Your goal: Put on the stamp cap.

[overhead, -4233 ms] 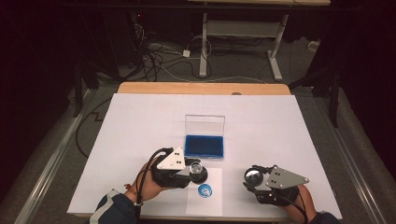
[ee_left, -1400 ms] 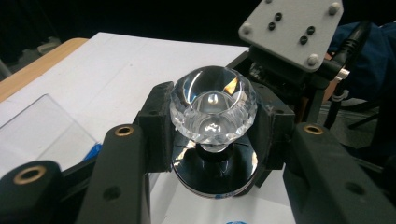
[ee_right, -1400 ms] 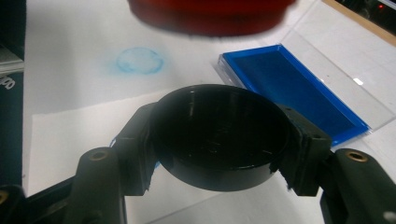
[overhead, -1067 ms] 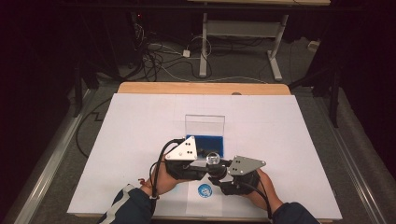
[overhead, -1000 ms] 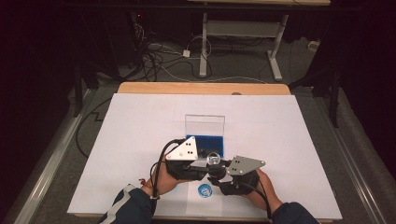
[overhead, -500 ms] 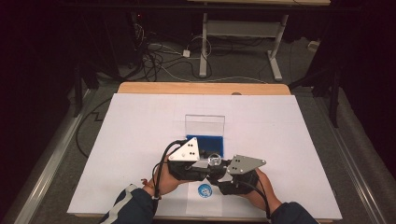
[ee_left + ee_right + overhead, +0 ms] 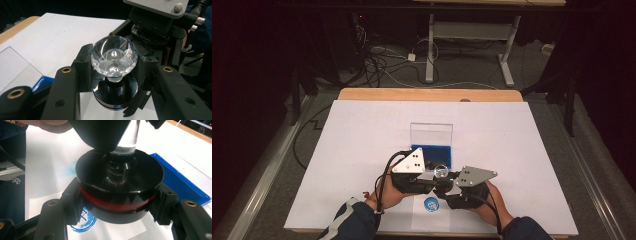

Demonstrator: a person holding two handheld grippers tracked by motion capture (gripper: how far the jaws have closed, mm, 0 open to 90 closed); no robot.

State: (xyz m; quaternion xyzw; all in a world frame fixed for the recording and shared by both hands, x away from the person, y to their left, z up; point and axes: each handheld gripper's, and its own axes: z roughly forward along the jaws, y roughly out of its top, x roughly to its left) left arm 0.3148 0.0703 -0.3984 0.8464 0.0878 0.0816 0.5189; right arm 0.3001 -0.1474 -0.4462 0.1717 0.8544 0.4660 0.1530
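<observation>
clear faceted knob [image 7: 114,58] sits clamped between the jaws of the left hand-held gripper [image 7: 113,72]; it tops a round stamp whose black base with a red band [image 7: 119,186] is gripped across its sides by the right hand-held gripper [image 7: 117,206]. both pairs of jaws are closed firmly on the one object, knob above, base below. in the high view the stamp [image 7: 441,172] hangs between the two hands, held up off the white surface [image 7: 362,135], just on the near side of the blue ink pad [image 7: 432,154] in its open clear-lidded case [image 7: 431,134].

below and slightly nearer lies a small sheet of paper [image 7: 419,220] already carrying a round blue imprint [image 7: 430,204]; the right gripper view shows part of that imprint [image 7: 83,220] under the base, with clear air between them.

step in hand, as i read it: the stamp is being held two-handed, possibly to twist or check knob against base, or to steady it between inking and pressing. which of these i cannot tell.

next move, by judgement: if another print is wanted, one hand-held gripper should let go so the other can carry the stamp alone, keep the base level, and bring it straight down on a bare part of the paper. tilt would smear; landing on the existing mark would double it.
</observation>
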